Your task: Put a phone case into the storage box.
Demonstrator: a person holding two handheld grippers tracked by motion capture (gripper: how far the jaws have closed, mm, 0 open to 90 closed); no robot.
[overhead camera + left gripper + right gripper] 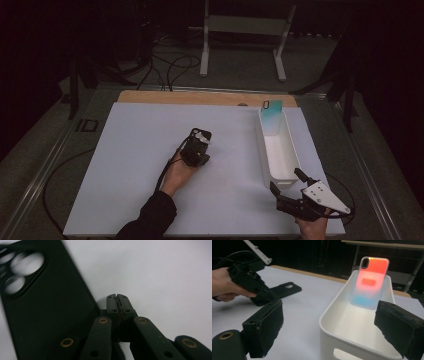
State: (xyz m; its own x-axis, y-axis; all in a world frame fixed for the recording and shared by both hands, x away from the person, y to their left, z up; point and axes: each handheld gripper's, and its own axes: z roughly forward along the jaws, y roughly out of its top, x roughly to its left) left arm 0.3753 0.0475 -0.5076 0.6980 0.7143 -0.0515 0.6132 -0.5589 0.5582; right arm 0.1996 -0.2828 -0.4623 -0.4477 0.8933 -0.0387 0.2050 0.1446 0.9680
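A black phone case (pixel 45 310) lies flat on the white table, its camera cutout at the far end (pixel 287 287). My left gripper (pixel 117 300) is shut with nothing between its jaws, and its tips rest on the table just beside the case's edge. A hand holds it near the table's middle (pixel 201 141). An iridescent phone case (pixel 370 282) stands upright against the far wall of a white bin (pixel 329 312). My right gripper (pixel 287 181) stands open and bare at the near end of that bin, facing along it (pixel 333 325).
The white bin (pixel 265 160) runs lengthwise along the table's right side, with the iridescent case (pixel 272 114) at its far end. A wooden strip (pixel 200 97) edges the table's back. Cables and a white stand lie on the floor beyond.
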